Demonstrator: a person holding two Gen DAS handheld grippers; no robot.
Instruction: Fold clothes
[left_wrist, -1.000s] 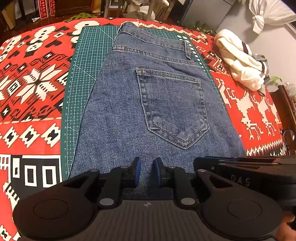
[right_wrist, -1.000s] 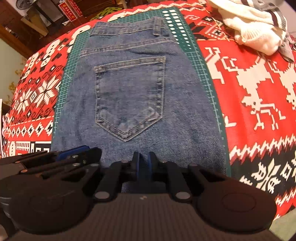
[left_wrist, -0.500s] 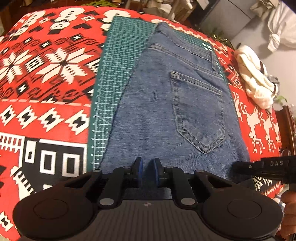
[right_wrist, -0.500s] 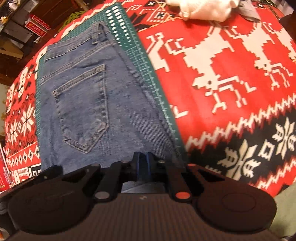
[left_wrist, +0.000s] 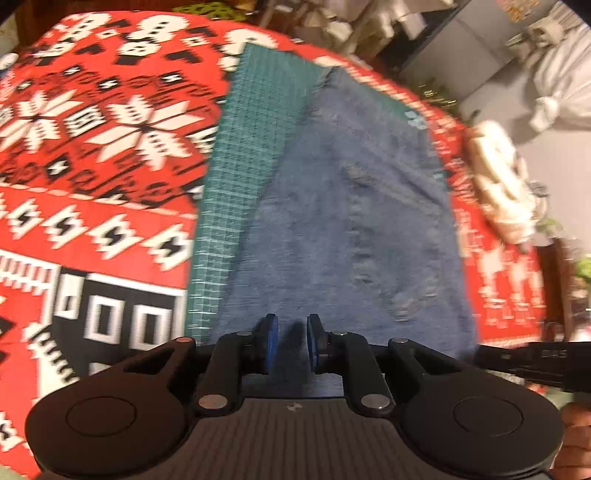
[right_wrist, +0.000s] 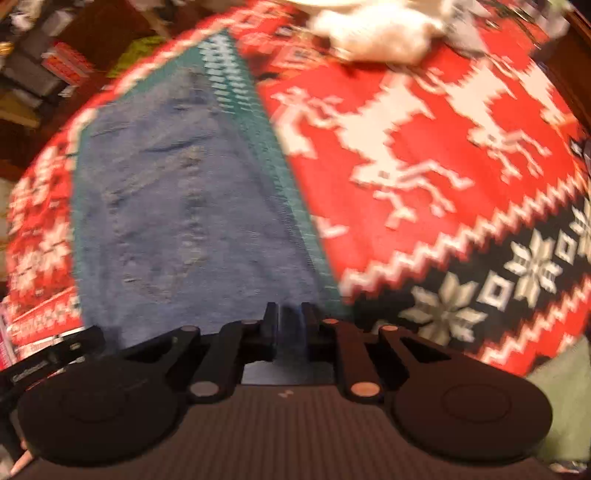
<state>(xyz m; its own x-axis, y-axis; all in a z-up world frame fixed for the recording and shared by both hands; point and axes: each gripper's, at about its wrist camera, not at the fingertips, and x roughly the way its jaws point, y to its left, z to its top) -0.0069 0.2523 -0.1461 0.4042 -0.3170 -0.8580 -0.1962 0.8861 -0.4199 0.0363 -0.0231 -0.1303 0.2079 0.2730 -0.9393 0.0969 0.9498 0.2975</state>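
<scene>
Nearest the left wrist camera, the left gripper (left_wrist: 289, 341) is seen with its blue-padded fingers (left_wrist: 269, 341) set a small way apart, denim lying between and beneath them; whether the cloth is pinched cannot be told. At the right edge of this view, part of the right gripper (left_wrist: 535, 360) is visible, and a hand (left_wrist: 574, 443) is glimpsed below it.

In the right wrist view, the right gripper (right_wrist: 289, 332) is shown with its fingers close together and the near edge of the jeans (right_wrist: 184, 206) apparently caught between them. The black body of the left gripper (right_wrist: 48, 363) is seen at the lower left.

The jeans (left_wrist: 351, 229) are laid flat on a green cutting mat (left_wrist: 243, 177), a back pocket (left_wrist: 395, 243) facing up and the waistband at the far end. Both views are blurred, so stitching is only faintly resolved.

The mat (right_wrist: 280, 162) is carried by a worktop covered with a red patterned cloth (left_wrist: 92, 155) bearing white snowflakes, and reindeer (right_wrist: 388, 147) on the right side.

Farthest away, a cream garment (left_wrist: 502, 192) is heaped on the cloth, well apart from the jeans; it is also seen at the top of the right wrist view (right_wrist: 376, 33).
</scene>
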